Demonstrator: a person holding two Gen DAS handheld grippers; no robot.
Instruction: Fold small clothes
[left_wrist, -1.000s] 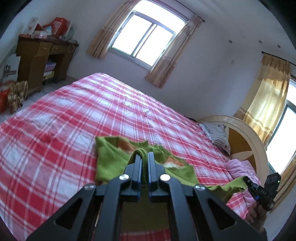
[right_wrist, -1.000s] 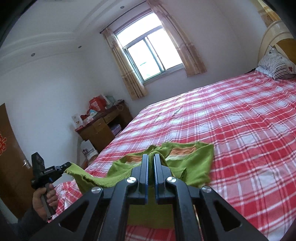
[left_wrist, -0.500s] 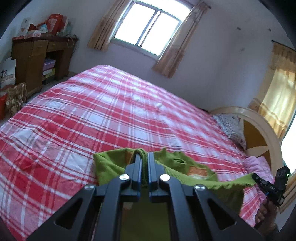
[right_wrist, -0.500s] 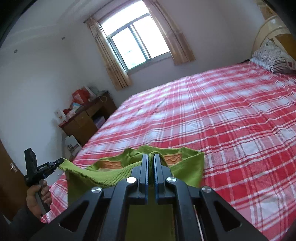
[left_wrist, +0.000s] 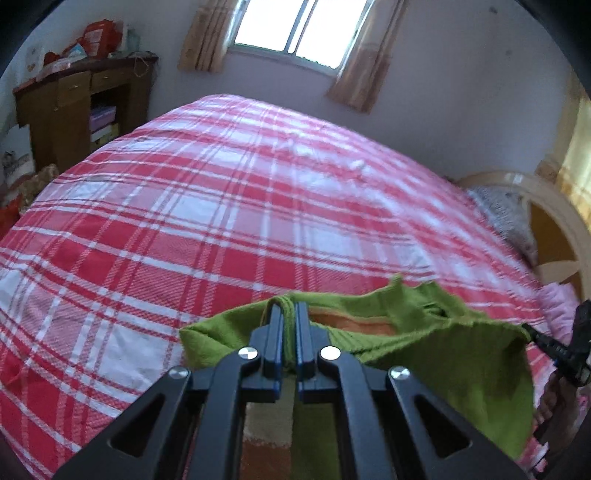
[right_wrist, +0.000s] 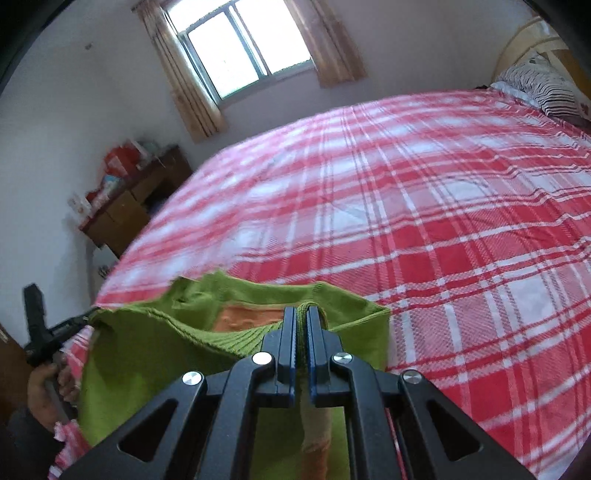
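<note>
Jaws of both grippers, left gripper (left_wrist: 289, 314) and right gripper (right_wrist: 301, 317), on ribbed green garment (right_wrist: 155, 354)

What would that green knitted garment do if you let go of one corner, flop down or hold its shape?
Probably flop. The green knitted garment sags in a curve between the right gripper and the left gripper, so it looks soft and limp. Its ribbed knit bunches where pinched, suggesting it grips rather than slips. It seems light, hanging from two small pinches.

Home bedroom: plaid-covered bed (left_wrist: 258, 206), pillow (right_wrist: 543, 88), wooden desk (left_wrist: 74, 107), curtained window (left_wrist: 295, 29).
</note>
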